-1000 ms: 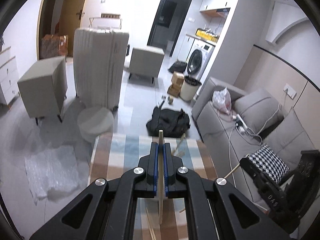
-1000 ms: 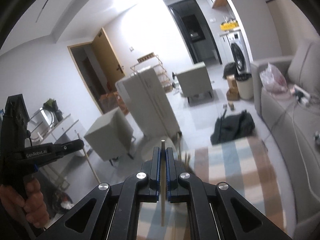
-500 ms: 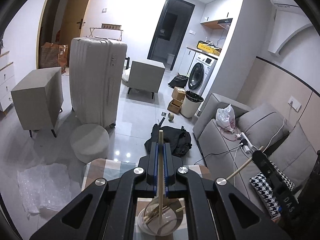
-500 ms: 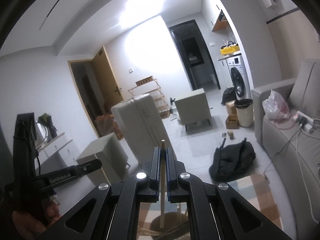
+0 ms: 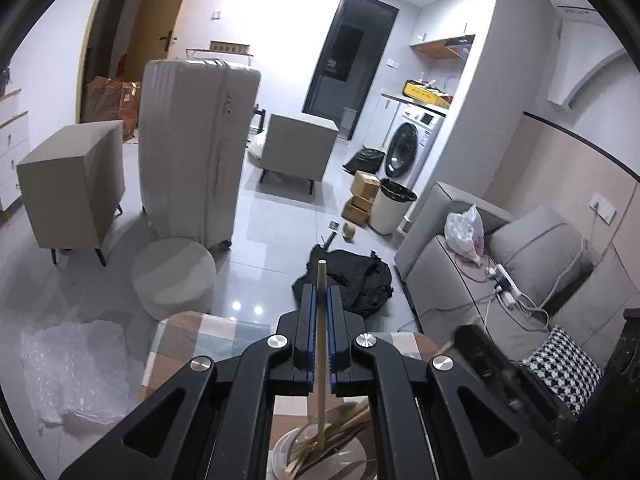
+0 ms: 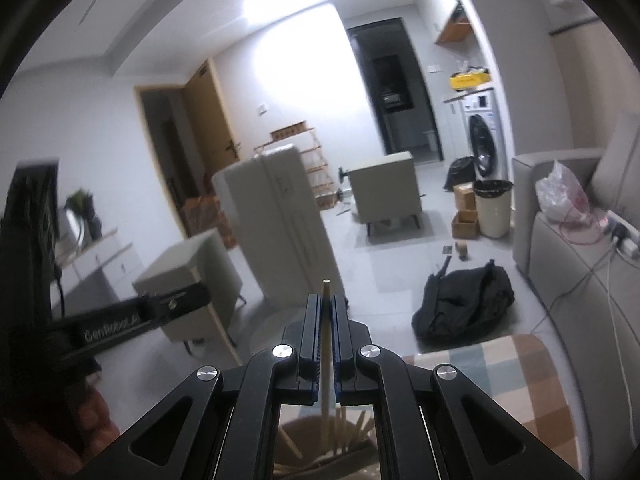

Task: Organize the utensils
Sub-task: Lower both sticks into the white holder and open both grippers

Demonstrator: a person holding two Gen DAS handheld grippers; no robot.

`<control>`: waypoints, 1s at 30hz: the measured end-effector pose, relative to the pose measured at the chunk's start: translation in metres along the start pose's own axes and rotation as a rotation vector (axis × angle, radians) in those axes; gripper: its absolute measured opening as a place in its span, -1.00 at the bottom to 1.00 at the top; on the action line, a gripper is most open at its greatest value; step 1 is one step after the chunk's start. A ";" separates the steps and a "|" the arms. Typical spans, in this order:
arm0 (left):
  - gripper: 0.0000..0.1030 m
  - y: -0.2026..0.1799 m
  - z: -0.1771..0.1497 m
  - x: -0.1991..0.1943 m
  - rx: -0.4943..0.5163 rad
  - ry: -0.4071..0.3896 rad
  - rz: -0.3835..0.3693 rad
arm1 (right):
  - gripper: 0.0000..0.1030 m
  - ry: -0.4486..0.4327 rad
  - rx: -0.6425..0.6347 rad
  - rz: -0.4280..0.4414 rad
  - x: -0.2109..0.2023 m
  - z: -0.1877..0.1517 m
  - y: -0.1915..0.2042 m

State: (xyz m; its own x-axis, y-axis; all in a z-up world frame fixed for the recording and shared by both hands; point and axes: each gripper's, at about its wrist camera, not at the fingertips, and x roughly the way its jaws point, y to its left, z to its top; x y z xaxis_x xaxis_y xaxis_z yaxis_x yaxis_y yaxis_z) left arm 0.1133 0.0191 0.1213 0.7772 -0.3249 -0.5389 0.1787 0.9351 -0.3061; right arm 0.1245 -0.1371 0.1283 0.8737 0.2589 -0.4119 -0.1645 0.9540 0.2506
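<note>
Two pale wooden chopsticks are held upright, one in each gripper, over a clear round glass cup (image 5: 320,454) that already holds several more sticks; the cup stands on a table covered by a checked cloth (image 5: 188,332), near its far edge. A miss is judged possible: either stick could strike the cup's rim or the crowded sticks inside if released off-centre, and the two grippers, close together, could knock each other. The left gripper (image 5: 320,300) has its jaws narrowed onto the left chopstick (image 5: 320,344), whose lower end dips into the cup; the right gripper (image 6: 327,308) has its jaws narrowed onto the right chopstick (image 6: 326,360), its tip just above the cup.
</note>
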 end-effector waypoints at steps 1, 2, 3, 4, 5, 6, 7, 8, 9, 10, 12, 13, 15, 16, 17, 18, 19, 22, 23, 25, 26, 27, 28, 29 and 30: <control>-1.00 0.000 -0.002 0.002 0.009 0.002 -0.001 | -0.92 0.017 -0.027 0.007 0.003 -0.007 0.003; -1.00 0.000 -0.004 0.003 0.017 0.008 -0.008 | -0.92 0.032 -0.050 0.009 0.007 -0.012 0.006; -1.00 0.001 -0.008 0.003 0.016 0.016 -0.007 | -0.92 0.042 -0.073 0.005 0.009 -0.017 0.007; -1.00 0.002 -0.009 0.005 0.013 0.025 -0.009 | -0.92 0.055 -0.098 0.003 0.011 -0.024 0.010; -1.00 0.005 -0.010 0.003 0.004 0.028 -0.026 | -0.92 0.067 -0.107 0.004 0.013 -0.029 0.009; -1.00 0.006 -0.011 0.001 0.008 0.025 -0.024 | -0.92 0.081 -0.109 0.002 0.014 -0.034 0.008; -1.00 0.007 -0.012 -0.001 0.016 0.024 -0.020 | -0.92 0.094 -0.107 0.004 0.014 -0.038 0.007; -0.99 0.006 -0.012 -0.002 0.021 0.030 -0.029 | -0.92 0.101 -0.105 0.005 0.015 -0.042 0.006; -0.99 0.006 -0.013 -0.003 0.027 0.036 -0.031 | -0.92 0.114 -0.104 0.002 0.016 -0.045 0.005; -0.99 0.005 -0.014 -0.005 0.034 0.043 -0.029 | -0.92 0.126 -0.104 -0.001 0.016 -0.048 0.004; -0.99 0.005 -0.016 -0.002 0.039 0.069 -0.039 | -0.92 0.154 -0.101 -0.004 0.017 -0.055 0.003; -0.99 0.005 -0.018 -0.001 0.044 0.077 -0.038 | -0.92 0.161 -0.101 -0.004 0.017 -0.057 0.002; -0.99 0.002 -0.022 0.000 0.065 0.109 -0.044 | -0.92 0.198 -0.096 0.003 0.019 -0.062 0.002; -0.99 0.002 -0.024 0.001 0.073 0.124 -0.044 | -0.92 0.210 -0.095 0.002 0.019 -0.064 0.002; -0.99 0.001 -0.026 0.003 0.081 0.143 -0.041 | -0.92 0.217 -0.094 0.005 0.020 -0.066 0.001; -0.99 0.001 -0.029 0.005 0.085 0.165 -0.045 | -0.92 0.232 -0.091 0.011 0.020 -0.068 0.000; -0.99 0.001 -0.031 0.009 0.084 0.214 -0.066 | -0.91 0.238 -0.086 0.010 0.019 -0.069 -0.001; -0.99 0.005 -0.033 0.017 0.059 0.309 -0.056 | -0.85 0.243 -0.020 0.005 0.011 -0.068 -0.011; -0.99 0.007 -0.034 0.015 0.052 0.313 -0.053 | -0.85 0.243 0.003 0.007 0.008 -0.070 -0.013; -0.99 0.010 -0.032 0.008 0.037 0.310 -0.038 | -0.85 0.241 0.041 -0.002 -0.001 -0.071 -0.019; -0.98 0.011 -0.032 0.004 0.035 0.307 -0.035 | -0.85 0.241 0.063 -0.002 -0.006 -0.072 -0.022; -0.94 0.011 -0.031 -0.002 0.037 0.304 -0.027 | -0.84 0.241 0.076 -0.002 -0.010 -0.073 -0.024; -0.83 0.011 -0.033 -0.004 0.039 0.304 -0.021 | -0.79 0.239 0.089 -0.002 -0.016 -0.074 -0.026; -0.74 0.011 -0.034 -0.009 0.043 0.305 -0.015 | -0.75 0.232 0.097 -0.008 -0.021 -0.075 -0.026; -0.55 0.010 -0.034 -0.012 0.044 0.304 -0.014 | -0.66 0.225 0.104 -0.014 -0.026 -0.075 -0.027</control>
State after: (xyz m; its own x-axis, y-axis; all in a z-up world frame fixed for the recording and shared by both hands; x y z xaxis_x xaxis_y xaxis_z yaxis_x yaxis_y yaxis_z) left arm 0.0856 0.0275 0.0980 0.5595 -0.3587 -0.7472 0.2191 0.9334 -0.2841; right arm 0.0716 -0.1586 0.0668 0.7497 0.2841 -0.5977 -0.0947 0.9400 0.3279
